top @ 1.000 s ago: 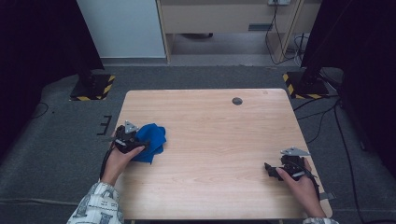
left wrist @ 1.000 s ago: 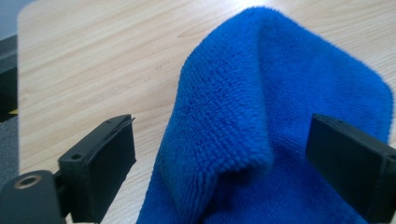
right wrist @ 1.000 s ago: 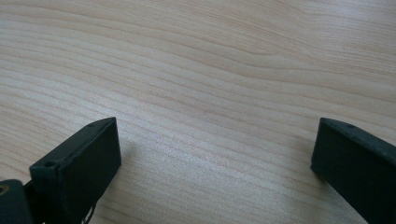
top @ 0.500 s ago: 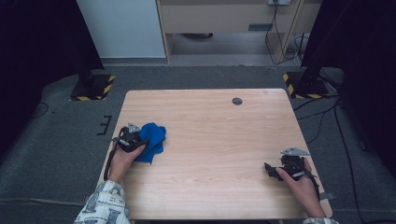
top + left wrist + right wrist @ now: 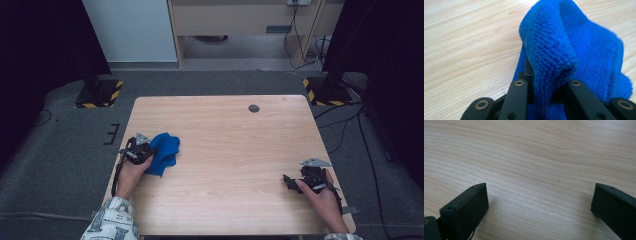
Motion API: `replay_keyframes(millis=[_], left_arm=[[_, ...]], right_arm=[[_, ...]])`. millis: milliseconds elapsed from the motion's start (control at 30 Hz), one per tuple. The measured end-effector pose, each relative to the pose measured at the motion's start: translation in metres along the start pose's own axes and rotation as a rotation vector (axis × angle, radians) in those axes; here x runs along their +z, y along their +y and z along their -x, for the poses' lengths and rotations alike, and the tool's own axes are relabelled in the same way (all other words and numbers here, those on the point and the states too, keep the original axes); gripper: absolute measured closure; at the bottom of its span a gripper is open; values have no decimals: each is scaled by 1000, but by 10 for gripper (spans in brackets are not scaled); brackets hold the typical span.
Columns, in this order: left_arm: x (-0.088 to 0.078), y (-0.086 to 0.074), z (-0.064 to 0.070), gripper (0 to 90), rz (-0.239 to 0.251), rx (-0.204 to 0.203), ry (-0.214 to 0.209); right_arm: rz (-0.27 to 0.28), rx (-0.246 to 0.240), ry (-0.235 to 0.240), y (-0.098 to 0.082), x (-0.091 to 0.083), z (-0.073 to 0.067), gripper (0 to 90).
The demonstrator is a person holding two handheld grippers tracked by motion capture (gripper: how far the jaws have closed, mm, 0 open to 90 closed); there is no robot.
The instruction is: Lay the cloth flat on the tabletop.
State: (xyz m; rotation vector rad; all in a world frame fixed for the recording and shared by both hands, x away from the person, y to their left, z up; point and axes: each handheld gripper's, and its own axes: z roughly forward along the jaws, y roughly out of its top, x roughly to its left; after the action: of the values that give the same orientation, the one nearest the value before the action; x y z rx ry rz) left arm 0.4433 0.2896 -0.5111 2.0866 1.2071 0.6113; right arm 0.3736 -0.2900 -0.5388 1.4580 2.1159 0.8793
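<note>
A crumpled blue cloth (image 5: 164, 148) lies near the left edge of the wooden table (image 5: 230, 150). My left gripper (image 5: 145, 151) is at the cloth's left side, shut on a raised fold of it. In the left gripper view that fold of the blue cloth (image 5: 554, 57) stands pinched between the two black jaws, with the rest draped to the right. My right gripper (image 5: 289, 181) rests low at the table's right front, pointing left. In the right gripper view its jaws are wide apart over bare wood, and the right gripper (image 5: 539, 202) holds nothing.
A small dark round cap (image 5: 254, 108) sits in the tabletop near the far edge. Beyond the table are grey carpet, a white cabinet (image 5: 130, 30) and two stands with yellow-black striped bases (image 5: 100, 94). Cables (image 5: 350, 125) run along the floor on the right.
The left hand with the cloth has shifted slightly, and the cloth looks a little more bunched. The right gripper has not moved.
</note>
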Motion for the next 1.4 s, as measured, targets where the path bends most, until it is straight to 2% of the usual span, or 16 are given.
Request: replay_keyframes(millis=[133,467,633,667,867,1167,1400], left_arm=[[-7,8,6,785,37,-10,-33],[-23,31,26,788,96,32,-79],[-27,40,36,788,115,41,-112],[-29,43,41,788,125,48,-124],[-32,52,56,788,140,73,-155],[-32,65,71,788,152,90,-181],[-35,77,87,788,170,102,-220]], right_arm=[[2,-1,-3,0,0,0,13],[0,-1,-2,0,0,0,13],[2,-1,-3,0,0,0,13],[0,-1,-2,0,0,0,13],[0,-1,-2,0,0,0,13],[0,-1,-2,0,0,0,12],[0,-1,-2,0,0,0,12]])
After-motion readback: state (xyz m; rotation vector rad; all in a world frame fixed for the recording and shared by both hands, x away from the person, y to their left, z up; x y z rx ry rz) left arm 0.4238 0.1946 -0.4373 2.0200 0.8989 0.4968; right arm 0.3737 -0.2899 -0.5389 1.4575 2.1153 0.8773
